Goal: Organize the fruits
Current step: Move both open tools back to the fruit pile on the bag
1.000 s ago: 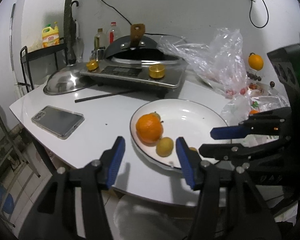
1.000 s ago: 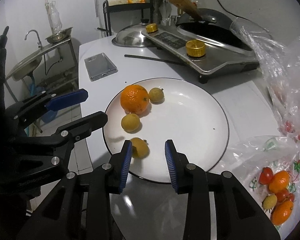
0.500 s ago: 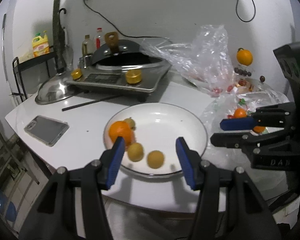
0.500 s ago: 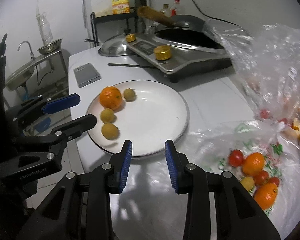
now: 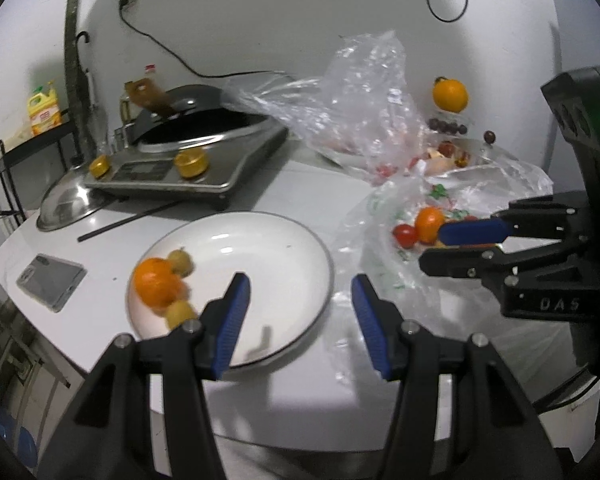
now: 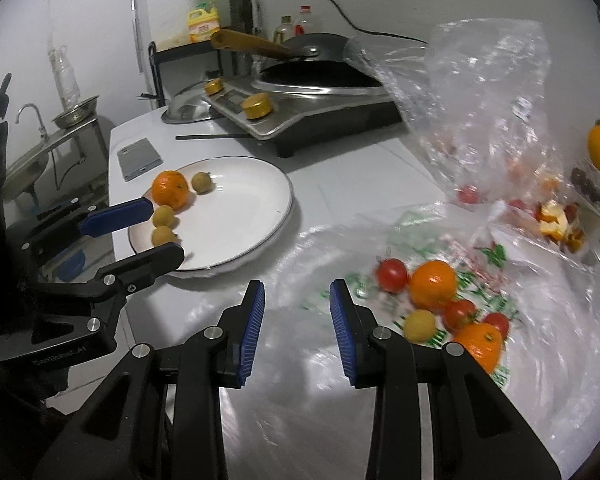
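Note:
A white plate [image 5: 284,248] [image 6: 256,196] on the white table holds an orange [image 5: 156,284] [image 6: 170,189] and three small yellow fruits [image 6: 164,216]. To its right an open plastic bag [image 6: 480,292] holds oranges [image 6: 434,284], red tomatoes [image 6: 392,274] and a small yellow fruit [image 6: 419,325]. My left gripper [image 5: 298,316] is open and empty over the plate's near right rim. My right gripper [image 6: 296,320] is open and empty over the bag's left edge, short of the fruit.
An induction cooker with a wok [image 5: 188,160] stands at the back, a steel lid [image 5: 68,204] and a chopstick beside it. A phone [image 5: 50,280] lies at the table's left. A crumpled clear bag [image 5: 352,108] and a tray of fruit scraps [image 6: 560,216] sit at the back right.
Both grippers swung right, away from the plate toward the bag of fruit. The right gripper now hangs over the bag's edge. Both stayed open and empty.

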Action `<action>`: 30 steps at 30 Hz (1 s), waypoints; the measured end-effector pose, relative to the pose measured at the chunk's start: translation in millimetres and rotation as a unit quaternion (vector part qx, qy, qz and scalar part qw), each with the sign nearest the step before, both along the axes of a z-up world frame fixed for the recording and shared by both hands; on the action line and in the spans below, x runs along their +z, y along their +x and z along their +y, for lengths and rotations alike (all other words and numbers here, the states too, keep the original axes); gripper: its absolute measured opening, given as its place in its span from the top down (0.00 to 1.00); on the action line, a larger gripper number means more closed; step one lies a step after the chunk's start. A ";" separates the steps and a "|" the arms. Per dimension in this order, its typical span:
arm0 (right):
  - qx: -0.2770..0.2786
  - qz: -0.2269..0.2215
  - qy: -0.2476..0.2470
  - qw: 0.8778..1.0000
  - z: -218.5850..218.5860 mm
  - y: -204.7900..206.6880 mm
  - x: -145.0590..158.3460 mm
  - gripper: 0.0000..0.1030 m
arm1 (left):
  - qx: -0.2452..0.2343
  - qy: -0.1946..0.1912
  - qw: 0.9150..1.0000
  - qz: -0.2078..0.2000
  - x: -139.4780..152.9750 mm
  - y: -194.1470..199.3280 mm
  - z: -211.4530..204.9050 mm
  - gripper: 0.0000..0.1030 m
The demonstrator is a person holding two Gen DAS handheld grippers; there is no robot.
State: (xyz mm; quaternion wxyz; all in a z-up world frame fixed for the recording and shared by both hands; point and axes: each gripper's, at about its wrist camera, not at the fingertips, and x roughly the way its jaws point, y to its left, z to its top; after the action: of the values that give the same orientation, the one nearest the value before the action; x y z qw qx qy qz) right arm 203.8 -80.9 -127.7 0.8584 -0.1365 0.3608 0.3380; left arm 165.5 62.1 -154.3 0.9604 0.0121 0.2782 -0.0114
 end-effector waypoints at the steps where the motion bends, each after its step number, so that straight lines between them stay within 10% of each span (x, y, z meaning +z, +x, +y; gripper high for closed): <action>1: -0.003 0.000 0.000 1.000 -4.0 0.1 0.4 0.65 | -0.004 0.001 1.000 0.001 0.0 1.6 -4.5 0.47; 30: -0.088 0.007 0.011 0.996 -104.8 24.0 -15.9 0.65 | -0.095 0.030 0.995 0.017 -5.7 37.4 -100.5 0.47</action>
State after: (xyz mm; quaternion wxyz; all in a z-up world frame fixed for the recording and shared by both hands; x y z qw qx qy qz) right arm 227.8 -185.7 -143.6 0.8837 -0.0923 0.3740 0.2658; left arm 202.9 -38.5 -160.0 0.9492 0.0668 0.2925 -0.0949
